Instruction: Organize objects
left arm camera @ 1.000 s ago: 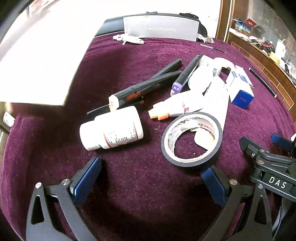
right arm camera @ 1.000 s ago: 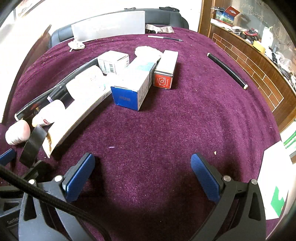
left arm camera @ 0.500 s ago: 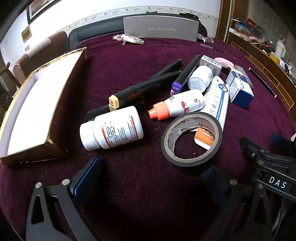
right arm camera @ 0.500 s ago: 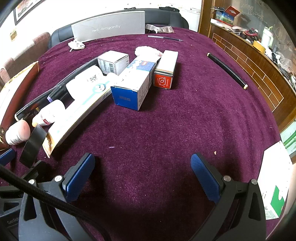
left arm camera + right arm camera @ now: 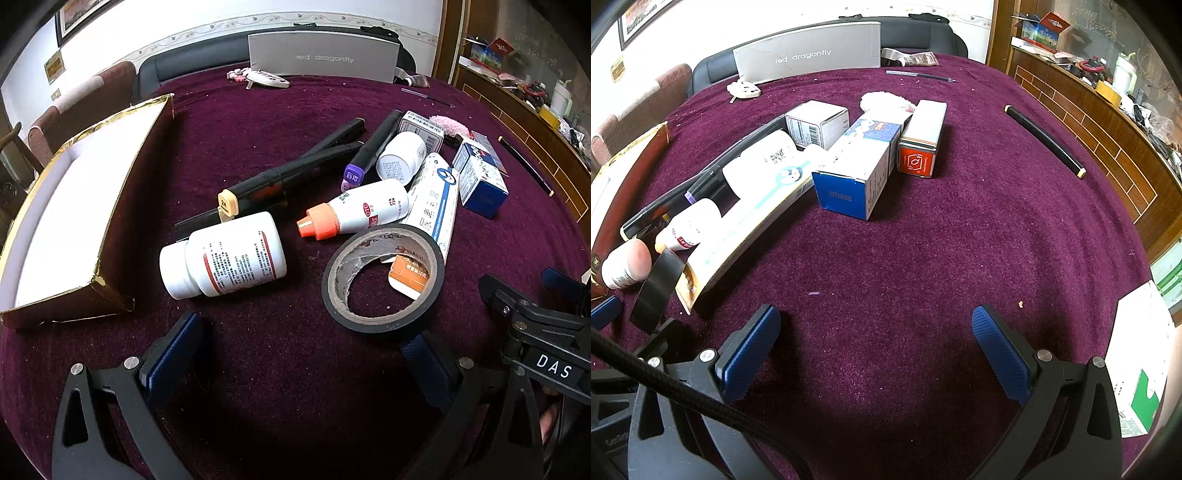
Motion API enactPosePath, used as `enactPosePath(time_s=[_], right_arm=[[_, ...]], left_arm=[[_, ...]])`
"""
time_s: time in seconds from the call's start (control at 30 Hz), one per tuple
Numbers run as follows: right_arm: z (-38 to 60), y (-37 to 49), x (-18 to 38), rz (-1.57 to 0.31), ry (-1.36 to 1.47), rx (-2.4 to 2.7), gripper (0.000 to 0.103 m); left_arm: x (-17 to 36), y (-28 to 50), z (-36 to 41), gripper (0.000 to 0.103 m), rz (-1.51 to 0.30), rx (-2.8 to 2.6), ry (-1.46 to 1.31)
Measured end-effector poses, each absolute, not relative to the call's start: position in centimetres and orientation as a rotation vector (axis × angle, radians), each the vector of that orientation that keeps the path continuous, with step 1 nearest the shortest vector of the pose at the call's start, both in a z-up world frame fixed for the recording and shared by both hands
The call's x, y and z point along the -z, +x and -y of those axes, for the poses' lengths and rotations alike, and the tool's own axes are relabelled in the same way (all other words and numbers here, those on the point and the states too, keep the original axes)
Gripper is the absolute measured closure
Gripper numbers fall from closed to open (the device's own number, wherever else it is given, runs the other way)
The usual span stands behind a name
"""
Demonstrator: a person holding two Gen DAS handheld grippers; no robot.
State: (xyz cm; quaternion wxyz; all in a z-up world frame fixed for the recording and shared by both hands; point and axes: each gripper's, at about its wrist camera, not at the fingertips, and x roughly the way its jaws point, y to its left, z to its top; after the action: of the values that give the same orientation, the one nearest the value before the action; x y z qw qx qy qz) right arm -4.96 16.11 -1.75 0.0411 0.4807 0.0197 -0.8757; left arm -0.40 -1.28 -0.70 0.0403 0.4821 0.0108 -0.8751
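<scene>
Your left gripper and right gripper are both wide apart, empty. Near the left one lies black tape, then a white pill bottle. Far back, a grey board says "red dragonfly". Only the right view shows the orange-ended box.

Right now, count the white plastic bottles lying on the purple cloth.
3. The big pill bottle lies beside the gold box, the orange-capped bottle above the tape roll, the small bottle behind it. Others may be hidden.
</scene>
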Motion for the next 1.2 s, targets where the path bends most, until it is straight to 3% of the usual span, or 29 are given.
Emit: enactPosePath(time_s=[0.17,0.27,0.43,0.57,0.67,0.73,0.8,0.83,1.1,1.2], right_arm=[[-16.6,-4.9,1.8,-0.048,1.456,2.669,0.0],[-18.0,-4.6,1.3,0.066,1.403,2.68,0.0],[-20.5,-3.9,0.5,0.242,1.297,2.719,0.0],[-20.1,-3.8,0.1,0.21,1.259,2.72,0.0],[-19.7,-3.7,-0.2,0.183,1.239,2.715,0.0],[-19.9,-3.6,-0.3,0.192,1.227,2.718,0.0],[-20.0,-3.5,-0.3,0.203,1.22,2.718,0.0],[-20.0,-3.5,-0.4,0.206,1.217,2.716,0.0],[-19.7,-3.6,-0.2,0.196,1.232,2.704,0.0],[-19.6,-3.7,-0.1,0.196,1.245,2.71,0.0]], left_arm=[[0.7,-0.5,1.2,0.001,-0.029,2.685,1.481],[0.4,-0.1,1.5,0.002,0.01,2.739,1.552],[-1.6,2.4,3.7,0.002,-0.135,2.906,1.54],[-3.7,3.1,3.4,0.004,0.032,3.015,1.511],[-4.1,2.5,3.3,0.009,0.108,3.02,1.512],[-4.2,2.0,3.3,0.018,0.179,3.011,1.507],[-3.7,0.7,3.9,0.042,0.241,2.973,1.531],[-3.3,0.2,4.3,0.046,0.241,2.966,1.564],[-2.2,-2.8,5.1,0.048,0.396,2.928,1.579],[-1.4,-3.9,5.9,0.048,0.309,2.879,1.646]])
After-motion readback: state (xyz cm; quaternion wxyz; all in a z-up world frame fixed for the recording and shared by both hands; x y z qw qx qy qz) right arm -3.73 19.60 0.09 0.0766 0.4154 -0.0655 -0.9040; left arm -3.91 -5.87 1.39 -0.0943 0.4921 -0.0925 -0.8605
